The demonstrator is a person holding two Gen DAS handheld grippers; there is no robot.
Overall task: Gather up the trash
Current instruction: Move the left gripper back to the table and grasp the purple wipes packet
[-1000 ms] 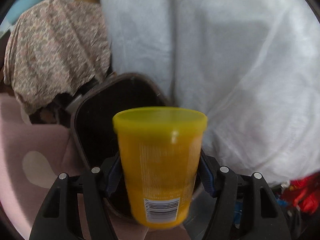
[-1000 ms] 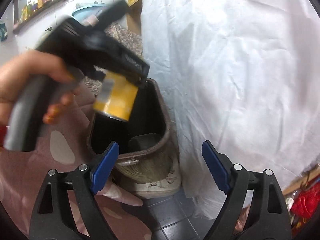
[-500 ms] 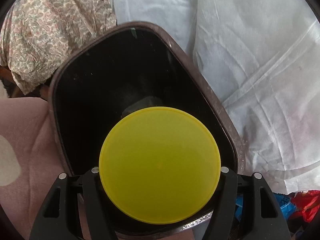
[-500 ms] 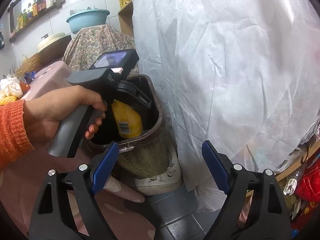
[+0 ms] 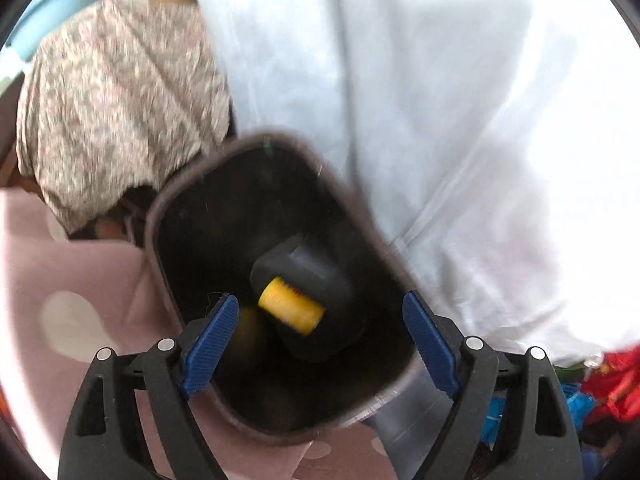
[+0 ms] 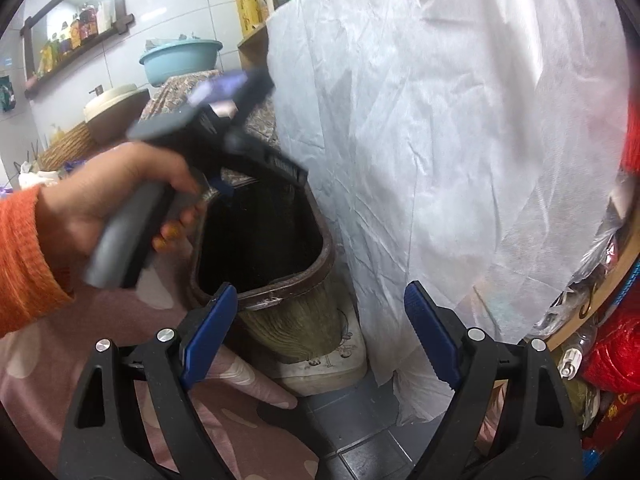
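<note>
L gripper [image 5: 316, 344] is spread wide, nothing between its blue pads [image 5: 208, 344], pointed down into the bin [image 5: 160, 248]; yellow cup [image 5: 291, 311] lies on its side deep inside, at the bottom, on or against a dark grey block [image 5: 308, 280] (can't tell what that is); frame is blurred. R gripper [image 6: 316, 344] is also spread, holding nothing, near the bin's front rim but apart from it; in the R view the L gripper [image 6: 256, 168] sits just over the bin's [image 6: 280, 296] far-left rim, held by the L hand [image 6: 108, 200] in an orange sleeve [image 6: 24, 256]. White sheet [image 6: 440, 140] hangs just right of the bin; floral cloth [image 5: 116, 112] behind it to the left; teal basin [image 6: 180, 60] on top of that; pink spotted cloth [image 5: 80, 280] touches the bin's left side.
</note>
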